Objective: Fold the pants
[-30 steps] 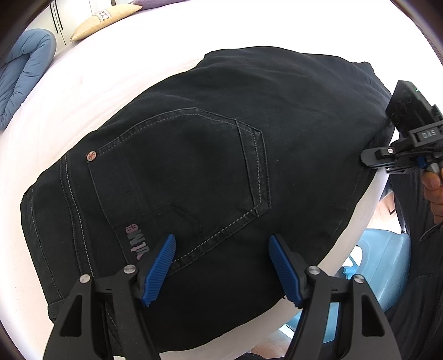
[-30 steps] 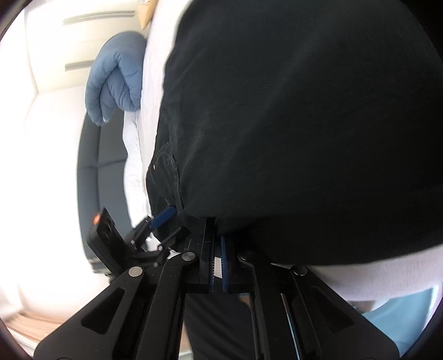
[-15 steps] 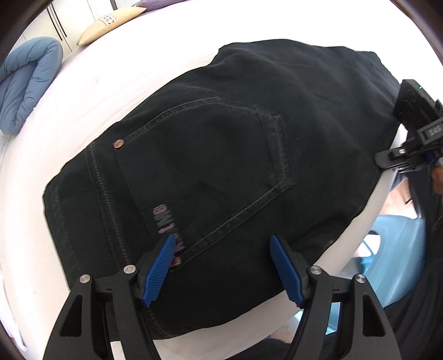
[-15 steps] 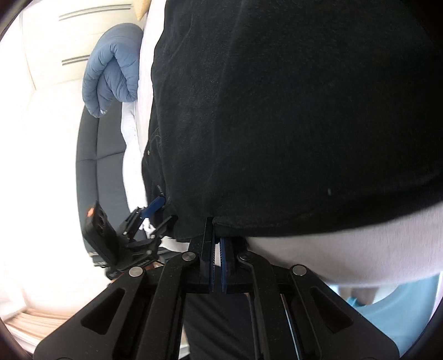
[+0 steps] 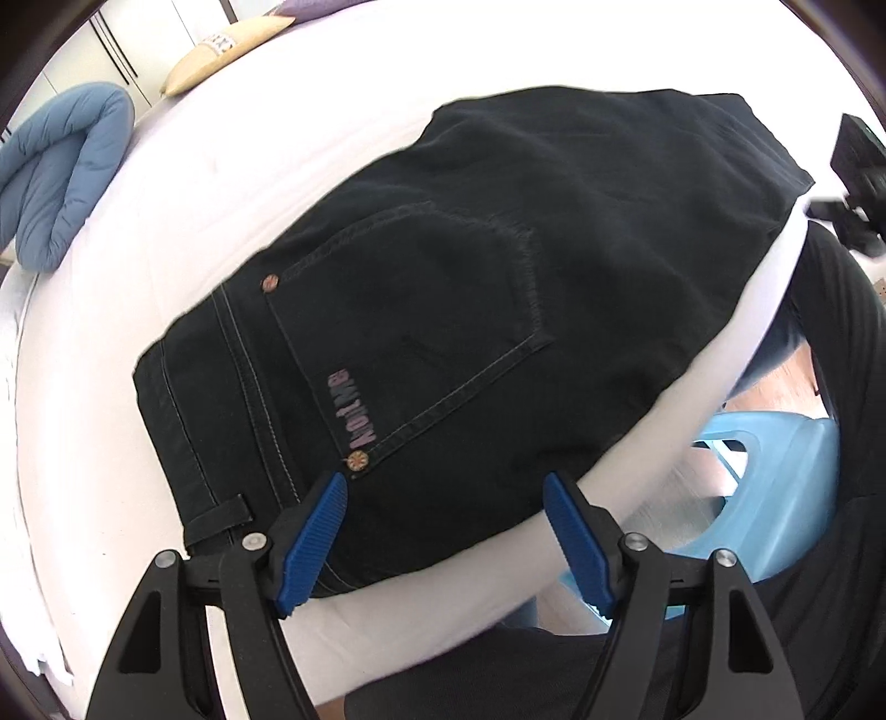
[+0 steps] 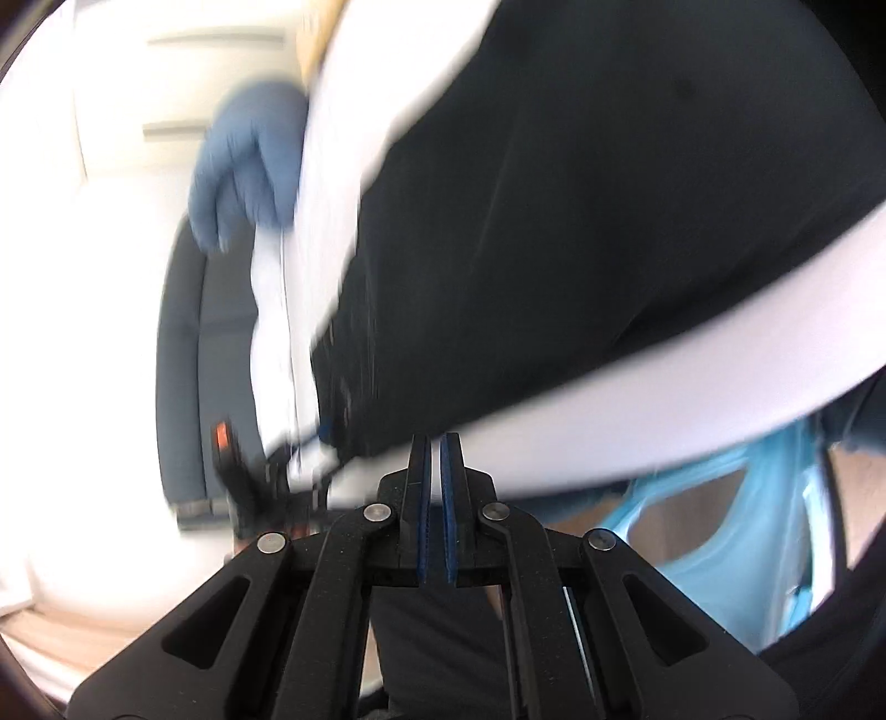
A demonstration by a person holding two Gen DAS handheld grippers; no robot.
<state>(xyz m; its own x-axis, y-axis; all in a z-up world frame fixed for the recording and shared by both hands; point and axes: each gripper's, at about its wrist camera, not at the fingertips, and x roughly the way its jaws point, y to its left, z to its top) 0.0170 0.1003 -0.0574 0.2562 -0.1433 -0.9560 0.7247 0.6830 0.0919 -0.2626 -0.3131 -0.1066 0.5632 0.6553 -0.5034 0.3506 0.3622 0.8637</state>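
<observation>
Folded black pants (image 5: 487,310) lie flat on a white bed (image 5: 232,155), back pocket with a lilac logo facing up. They also show in the blurred right wrist view (image 6: 581,210). My left gripper (image 5: 446,531) is open and empty, just above the pants' near edge by the waistband. My right gripper (image 6: 436,459) has its blue pads nearly together with nothing between them, and sits just off the bed edge below the pants. It shows in the left wrist view (image 5: 855,183) at the far right.
A folded blue duvet (image 5: 61,171) and a beige pillow (image 5: 221,47) lie at the far side of the bed. A light blue plastic stool (image 5: 764,487) stands on the floor beside the bed. The left gripper shows in the right wrist view (image 6: 249,482).
My left gripper has drawn back toward the bed's near edge, staying open. My right gripper has let go of the pants' edge and pulled back off the bed, moving fast.
</observation>
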